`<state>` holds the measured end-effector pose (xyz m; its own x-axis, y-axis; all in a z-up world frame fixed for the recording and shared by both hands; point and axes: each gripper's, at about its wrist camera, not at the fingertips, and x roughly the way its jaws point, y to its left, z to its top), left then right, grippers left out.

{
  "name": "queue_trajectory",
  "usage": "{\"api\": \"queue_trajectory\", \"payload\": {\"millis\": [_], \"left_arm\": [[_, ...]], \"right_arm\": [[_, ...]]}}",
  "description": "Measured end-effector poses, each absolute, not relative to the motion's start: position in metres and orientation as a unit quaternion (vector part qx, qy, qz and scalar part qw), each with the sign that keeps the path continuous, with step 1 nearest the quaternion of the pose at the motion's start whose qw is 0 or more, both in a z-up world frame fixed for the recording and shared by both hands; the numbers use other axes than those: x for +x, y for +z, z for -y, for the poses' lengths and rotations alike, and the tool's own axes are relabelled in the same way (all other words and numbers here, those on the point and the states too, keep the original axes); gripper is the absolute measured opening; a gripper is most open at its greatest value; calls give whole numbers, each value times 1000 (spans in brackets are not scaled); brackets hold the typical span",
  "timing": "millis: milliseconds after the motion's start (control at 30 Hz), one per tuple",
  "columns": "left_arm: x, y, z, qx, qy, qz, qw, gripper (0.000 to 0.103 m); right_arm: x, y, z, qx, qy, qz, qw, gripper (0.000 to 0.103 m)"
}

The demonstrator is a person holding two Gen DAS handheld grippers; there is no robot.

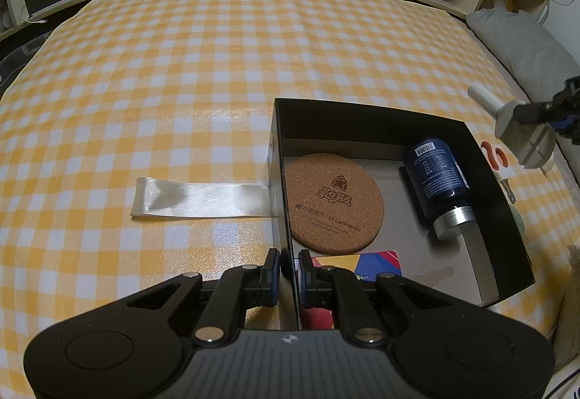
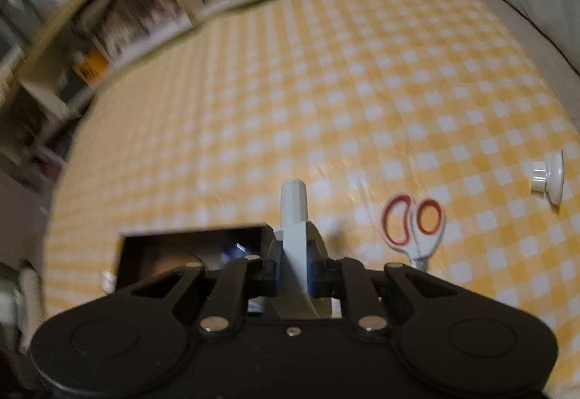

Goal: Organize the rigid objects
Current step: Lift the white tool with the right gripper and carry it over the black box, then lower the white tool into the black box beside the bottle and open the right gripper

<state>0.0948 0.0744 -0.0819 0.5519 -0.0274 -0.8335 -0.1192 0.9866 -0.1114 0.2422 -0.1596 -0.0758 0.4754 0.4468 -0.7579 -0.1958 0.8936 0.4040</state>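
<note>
Right gripper carries a white plastic piece toward the black box, while the left gripper pinches the box wall.

The left gripper (image 1: 289, 263) has its jaws pressed on the near wall of the black open cardboard box (image 1: 384, 116); just ahead of it, inside the box, lie a colourful flat card (image 1: 377, 263), a round cork coaster (image 1: 333, 203) and, further to the right, a dark blue bottle with silver cap (image 1: 436, 181). The right gripper (image 2: 295, 270) pinches a white plastic piece with a round stem (image 2: 294, 217), which is in the air beside the box's right wall. Beyond it, on the yellow checked cloth (image 2: 326, 91), wait the red-handled white scissors (image 2: 413, 225) and a small white knob (image 2: 549, 178). The grip looks narrow and the right view is blurred, so the piece may slip or knock the wall, it seems.
</note>
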Motion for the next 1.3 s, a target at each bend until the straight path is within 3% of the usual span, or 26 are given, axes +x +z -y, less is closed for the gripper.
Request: {"api": "queue_trajectory", "payload": {"millis": [267, 533, 567, 667, 1067, 1200, 1267, 1300], "left_arm": [[95, -82, -74, -78, 26, -473, 877, 11], [95, -81, -74, -78, 26, -473, 877, 11], [95, -81, -74, -78, 26, -473, 877, 11], [95, -81, -74, -78, 26, -473, 877, 11], [95, -82, -75, -77, 26, -473, 877, 11], [95, -82, -75, -77, 26, -473, 877, 11], [95, -82, -75, -77, 26, -473, 877, 11], [95, -82, -75, -77, 26, -473, 877, 11]], "right_arm": [[225, -83, 133, 203, 281, -502, 792, 14], [216, -112, 90, 186, 270, -533, 780, 14], [216, -113, 88, 184, 270, -531, 782, 17], [216, -115, 80, 167, 263, -530, 789, 50], [206, -113, 77, 98, 276, -555, 779, 50], [204, -114, 74, 86, 282, -562, 773, 57], [203, -114, 71, 74, 287, -564, 770, 57], [202, -115, 69, 67, 294, -566, 767, 51]]}}
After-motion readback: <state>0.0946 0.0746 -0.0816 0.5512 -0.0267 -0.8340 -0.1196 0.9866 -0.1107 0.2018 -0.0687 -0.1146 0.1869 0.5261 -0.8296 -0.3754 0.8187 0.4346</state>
